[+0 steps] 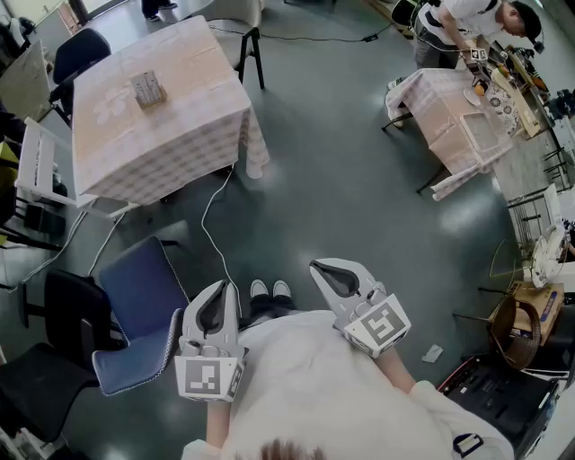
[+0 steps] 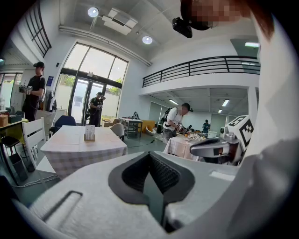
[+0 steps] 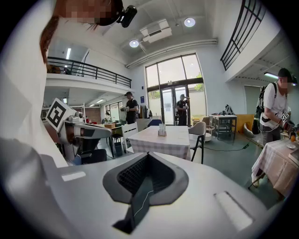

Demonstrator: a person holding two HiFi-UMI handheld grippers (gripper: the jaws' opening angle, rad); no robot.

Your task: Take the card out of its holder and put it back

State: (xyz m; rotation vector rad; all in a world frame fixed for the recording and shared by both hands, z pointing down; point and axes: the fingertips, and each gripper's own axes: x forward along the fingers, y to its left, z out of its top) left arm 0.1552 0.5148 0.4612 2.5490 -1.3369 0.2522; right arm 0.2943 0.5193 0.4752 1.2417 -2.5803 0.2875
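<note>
Person stands on the grey floor, both grippers held close to the chest, well apart from the task table

Left gripper: clenched, tips meet, only a thin slit of floor shows between the pads in its own view, nothing held. Right gripper: same, jaws pressed together and empty; a floor cable shows through the slit

Holder sits on the table with the checked cloth, top left in head view, towards the far left part of the tabletop. Card stands upright in the holder, seen small and far off in both gripper views. Neither gripper is near it

Blue chair just left of the person, black chair beside it at the frame edge. White chair at the table's left side. Person's shoes show between the two grippers

Second clothed table top right, another person bent over it. More people stand by the glass doors in the gripper views. Bag and clutter at the right edge, details too small to tell
</note>
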